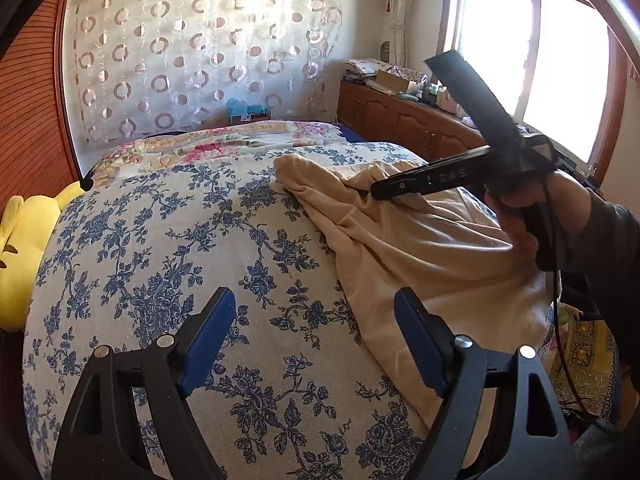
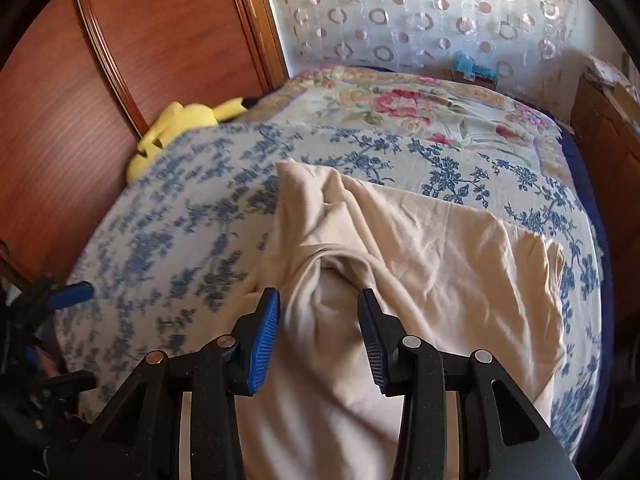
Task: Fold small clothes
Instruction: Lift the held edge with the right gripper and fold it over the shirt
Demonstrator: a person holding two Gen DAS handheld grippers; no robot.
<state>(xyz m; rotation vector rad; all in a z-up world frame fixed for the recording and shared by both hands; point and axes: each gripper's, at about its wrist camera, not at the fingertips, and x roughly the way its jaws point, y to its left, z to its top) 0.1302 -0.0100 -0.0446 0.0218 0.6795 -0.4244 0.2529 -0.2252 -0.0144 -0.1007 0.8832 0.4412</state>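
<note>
- Two grippers are working over a bed spread with a blue floral cover [image 1: 168,240] — the left gripper [image 1: 316,336] is hovering above the bare pattern, its blue pads standing wide apart with nothing between them.
- The right gripper [image 2: 320,336] is pointing down at a cream garment [image 2: 420,248], its pads parted partway; cloth is lying under and between them, but neither pad is pressing on it, so the fingers are released.
- In the left wrist view the right gripper [image 1: 400,184] is showing as a black tool held in a person's hand [image 1: 520,216], a dark sleeve [image 1: 608,248] behind it, and it is hanging over the near end of the garment.
- The cream garment is lying crumpled on the right half of the cover — one rumpled end is reaching up the bed toward the pillows, while a flatter part is spreading to the right edge.
- A pink floral quilt [image 2: 400,100] is lying across the far end of the bed, beyond the blue cover.
- A yellow plush toy [image 2: 180,124] is sitting at the left side of the bed, against a wooden wardrobe door [image 2: 140,40].
- A curtain with ring patterns [image 1: 192,48] is hanging behind the bed, and a bright window [image 1: 540,60] is shining at the right above a low wooden cabinet [image 1: 400,116] with clutter on top.
</note>
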